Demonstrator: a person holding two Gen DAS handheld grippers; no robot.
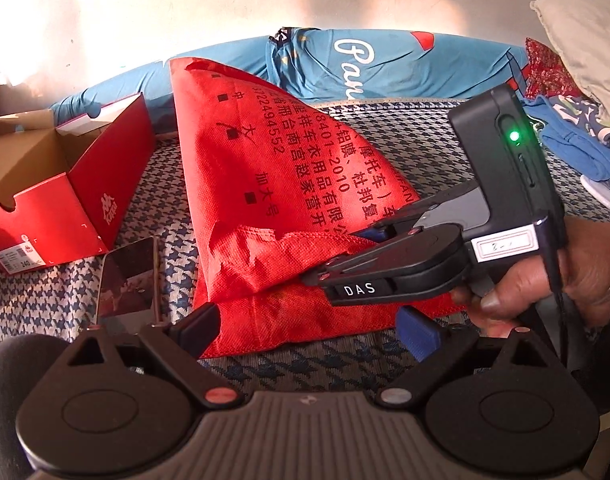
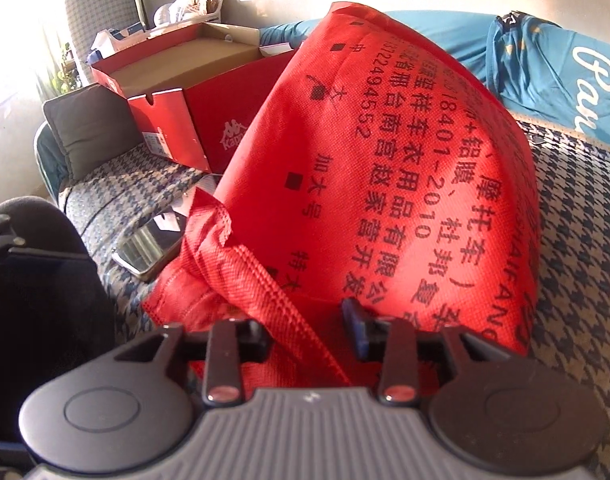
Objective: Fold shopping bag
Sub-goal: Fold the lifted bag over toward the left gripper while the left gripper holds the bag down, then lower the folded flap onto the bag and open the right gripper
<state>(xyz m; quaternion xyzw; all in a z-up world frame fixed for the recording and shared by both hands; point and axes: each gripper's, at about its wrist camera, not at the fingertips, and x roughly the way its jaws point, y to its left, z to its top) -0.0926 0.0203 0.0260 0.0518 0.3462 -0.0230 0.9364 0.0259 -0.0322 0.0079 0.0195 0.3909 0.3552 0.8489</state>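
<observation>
Between the parted fingers of the right tool (image 2: pixel 309 330): red non-woven shopping bag (image 2: pixel 385 168), half folded on the houndstooth bed (image 2: pixel 565 240), handle strap unpinched. Left tool (image 1: pixel 309 332) apart at the near hem. Step: mid-fold release. Next: regrip, flatten.

- A red non-woven bag (image 1: pixel 289 184) printed with black Chinese characters and numbers is seen.
- It is laid on a houndstooth-patterned cover, folded over so its upper layer bulges.
- A stitched red handle (image 2: pixel 265 292) is draped across its near end.
</observation>
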